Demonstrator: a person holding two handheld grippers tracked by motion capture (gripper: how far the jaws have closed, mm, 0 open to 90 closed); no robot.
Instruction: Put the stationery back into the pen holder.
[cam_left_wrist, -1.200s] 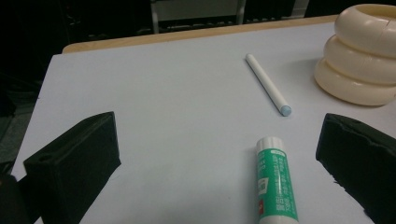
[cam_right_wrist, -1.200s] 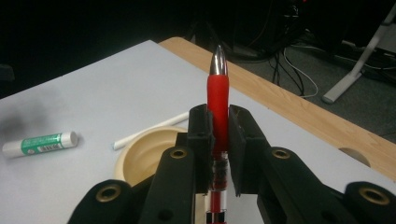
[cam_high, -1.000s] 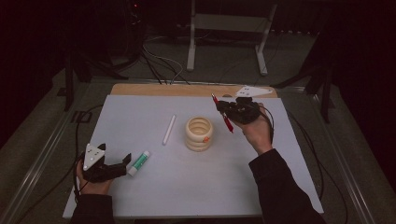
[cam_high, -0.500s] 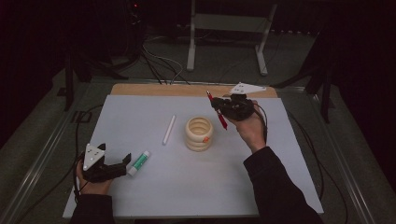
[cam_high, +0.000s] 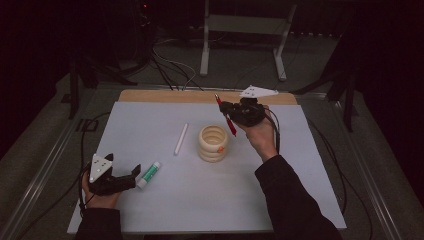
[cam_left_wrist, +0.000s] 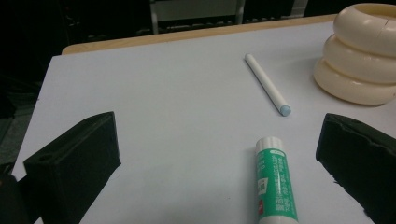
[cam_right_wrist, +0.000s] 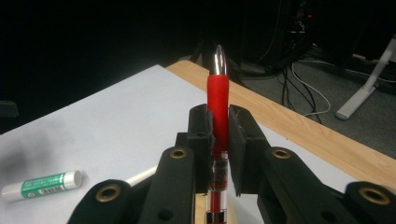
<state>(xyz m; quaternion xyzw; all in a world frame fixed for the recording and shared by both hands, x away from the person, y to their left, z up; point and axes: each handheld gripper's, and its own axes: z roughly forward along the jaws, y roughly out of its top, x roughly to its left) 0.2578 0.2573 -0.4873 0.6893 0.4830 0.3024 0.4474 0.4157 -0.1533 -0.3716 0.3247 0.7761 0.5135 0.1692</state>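
Note:
My right gripper (cam_high: 226, 107) is shut on a red pen (cam_high: 227, 119) and holds it in the air just right of a cream cup made of stacked rings (cam_high: 213, 142). In the right gripper view the red pen (cam_right_wrist: 218, 105) stands clamped between the black jaws, its silver tip pointing up. My left gripper (cam_high: 134, 174) rests open near the front left of the white mat. A green and white glue stick (cam_high: 149, 173) lies just beyond its jaws; in the left gripper view the glue stick (cam_left_wrist: 274, 182) sits between the two spread jaws. A white stick (cam_high: 181, 138) lies left of the cup.
The white mat (cam_high: 150, 120) covers the table, with a strip of wooden edge (cam_high: 165, 96) at the back. Cables trail from both grippers over the mat's sides. Beyond the table stand a metal stand (cam_high: 243, 30) and floor cables.
My right gripper has carried the red pen leftward, closer over the cup. The left gripper and the glue stick stayed put.

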